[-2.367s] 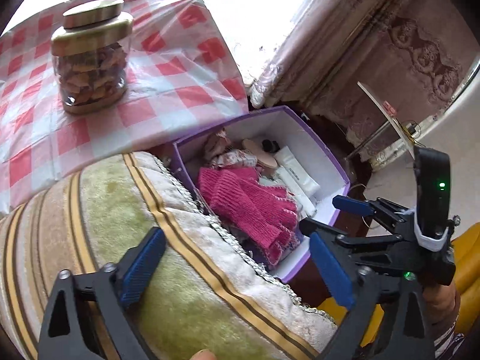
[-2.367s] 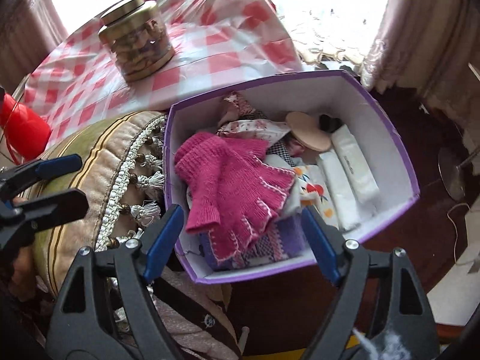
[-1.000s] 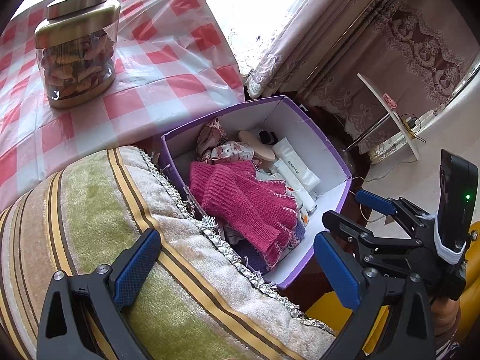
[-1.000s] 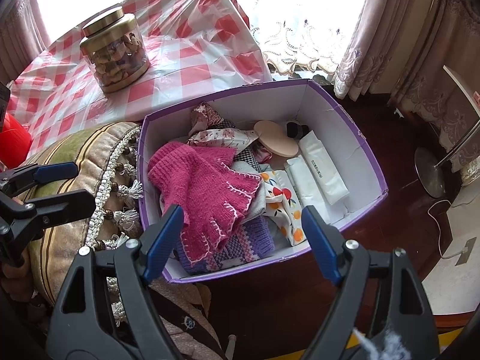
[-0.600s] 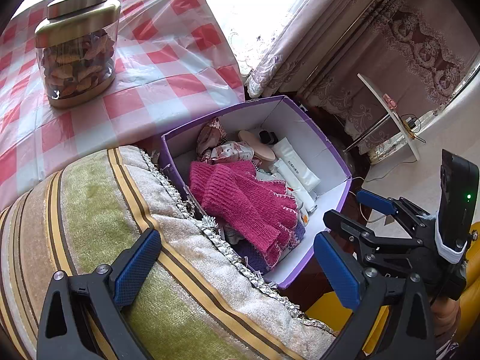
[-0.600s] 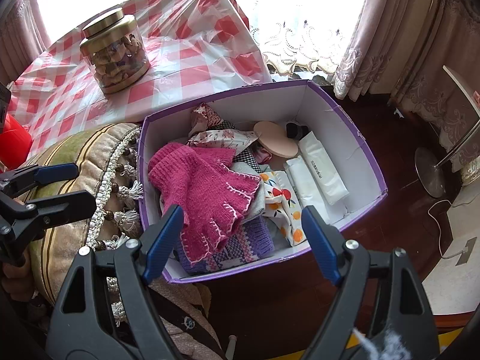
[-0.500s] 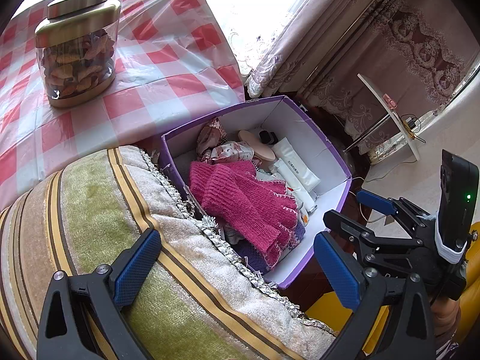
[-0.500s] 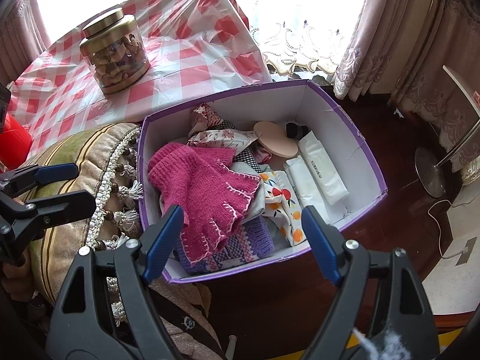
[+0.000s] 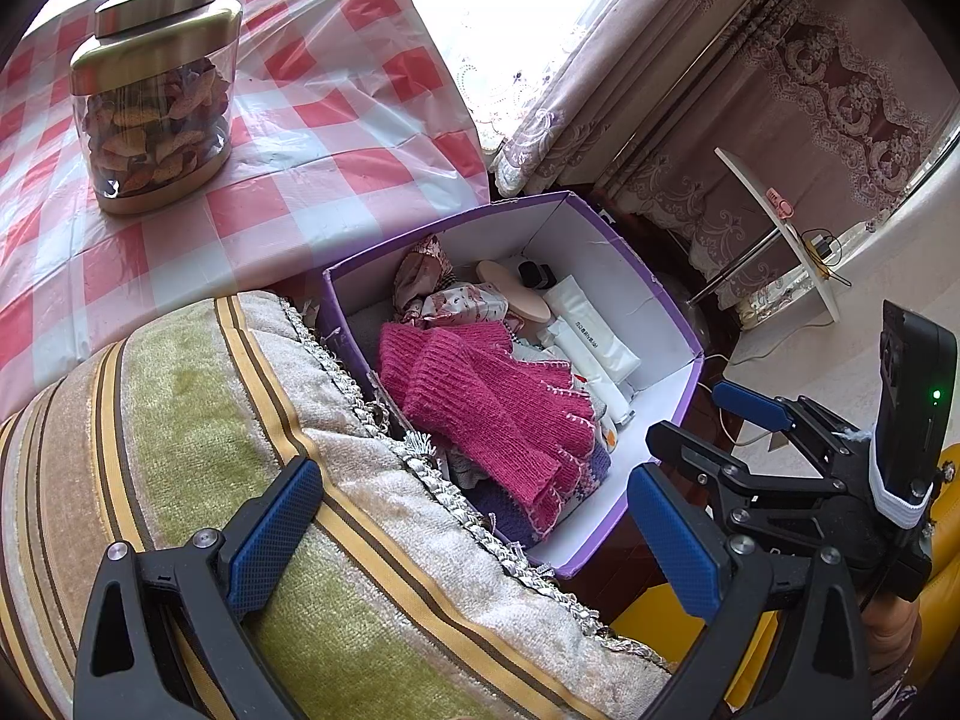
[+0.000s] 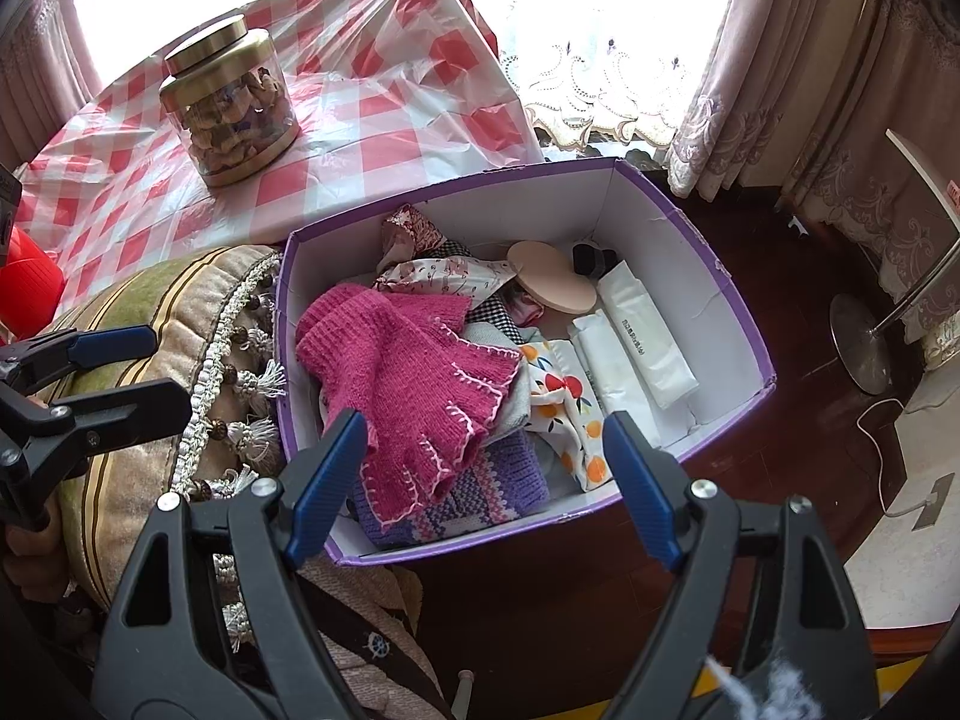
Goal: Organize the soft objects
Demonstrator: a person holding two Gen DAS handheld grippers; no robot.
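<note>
A purple box (image 10: 744, 300) (image 9: 648, 294) holds soft things: a pink knitted fingerless glove (image 10: 408, 378) (image 9: 492, 408) on top, a purple knit (image 10: 480, 498), a fruit-print cloth (image 10: 564, 414), a floral cloth (image 10: 444, 273) and white packets (image 10: 642, 330). My right gripper (image 10: 480, 474) is open and empty, above the box's near edge. My left gripper (image 9: 474, 534) is open and empty over a green and gold striped cushion (image 9: 198, 420), left of the box. The left gripper also shows in the right wrist view (image 10: 114, 369), and the right gripper in the left wrist view (image 9: 714, 420).
A glass jar with a gold lid (image 10: 231, 102) (image 9: 153, 96) stands on the red-checked tablecloth (image 10: 390, 90) behind the box. A red object (image 10: 27, 288) is at the far left. Curtains (image 10: 780, 72) and a lamp base (image 10: 858, 342) stand to the right on dark floor.
Over 2.4 s both grippers pulled back and up from the box, so more of it shows. In the last second nothing has visibly moved.
</note>
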